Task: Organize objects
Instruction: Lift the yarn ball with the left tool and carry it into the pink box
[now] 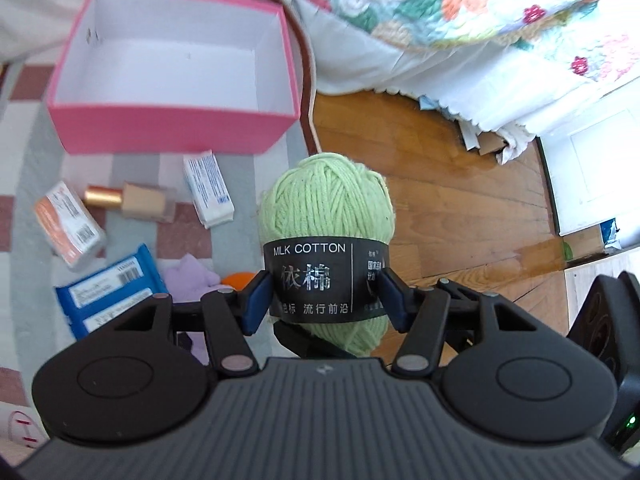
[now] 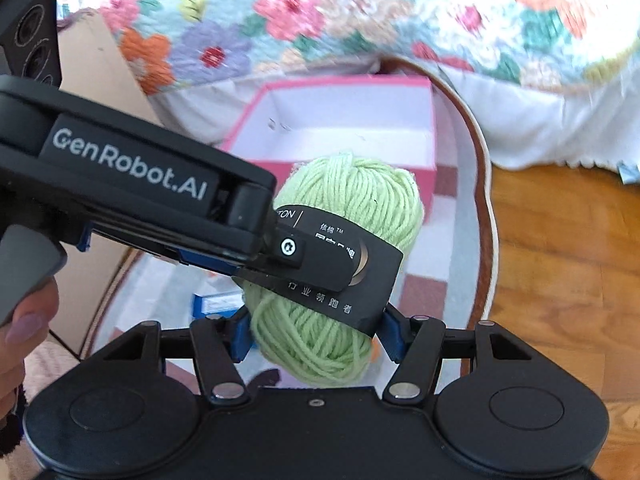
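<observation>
Left gripper (image 1: pixel 326 294): blue pads pressed on either side of the black paper band of a green yarn ball (image 1: pixel 326 200), clamped on it.
Right gripper (image 2: pixel 316 330): blue pads against the lower half of the same yarn ball (image 2: pixel 352 196), clamped on it from another side (the left tool crosses this view from the left).
Yarn ball: held in the air between both grippers, above the edge of a checked rug (image 1: pixel 32 168) and a wooden floor (image 1: pixel 440 184).
Pink box (image 1: pixel 172 128): open, white inside, standing on the rug beyond the ball.
Loose items on rug: a gold-capped bottle (image 1: pixel 132 200), a white packet (image 1: pixel 208 188), an orange-and-white packet (image 1: pixel 68 224), a blue pack (image 1: pixel 108 292).
Background: a floral quilt (image 2: pixel 320 12).
</observation>
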Tool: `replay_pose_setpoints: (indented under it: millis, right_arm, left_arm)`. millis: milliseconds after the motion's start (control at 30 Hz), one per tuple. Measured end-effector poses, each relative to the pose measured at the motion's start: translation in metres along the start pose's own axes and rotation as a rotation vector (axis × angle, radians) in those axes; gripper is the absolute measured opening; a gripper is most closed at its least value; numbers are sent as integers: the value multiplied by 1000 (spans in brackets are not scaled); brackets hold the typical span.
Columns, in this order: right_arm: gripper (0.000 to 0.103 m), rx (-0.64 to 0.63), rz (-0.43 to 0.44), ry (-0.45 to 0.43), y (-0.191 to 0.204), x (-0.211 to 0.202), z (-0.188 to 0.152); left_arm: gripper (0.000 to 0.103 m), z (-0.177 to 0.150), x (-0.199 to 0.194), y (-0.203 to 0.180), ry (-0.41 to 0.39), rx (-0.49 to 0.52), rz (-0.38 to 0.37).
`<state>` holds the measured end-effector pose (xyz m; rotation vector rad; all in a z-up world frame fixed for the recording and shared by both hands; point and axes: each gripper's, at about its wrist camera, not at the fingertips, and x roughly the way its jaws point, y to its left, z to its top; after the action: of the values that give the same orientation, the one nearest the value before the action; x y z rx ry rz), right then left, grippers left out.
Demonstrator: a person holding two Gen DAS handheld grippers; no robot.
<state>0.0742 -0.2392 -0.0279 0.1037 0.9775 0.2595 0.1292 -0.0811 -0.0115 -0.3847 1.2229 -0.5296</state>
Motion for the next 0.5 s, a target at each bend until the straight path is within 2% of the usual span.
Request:
replay_pose_setpoints:
  millis: [333, 500]
  right_arm:
    - [66, -93, 18, -65, 21, -34, 47]
    - [66, -150, 14, -125, 31, -45, 75]
  left_arm:
    - [58, 29, -54, -21, -96, 25, 24]
    - [59, 51, -77, -22, -166, 20, 9]
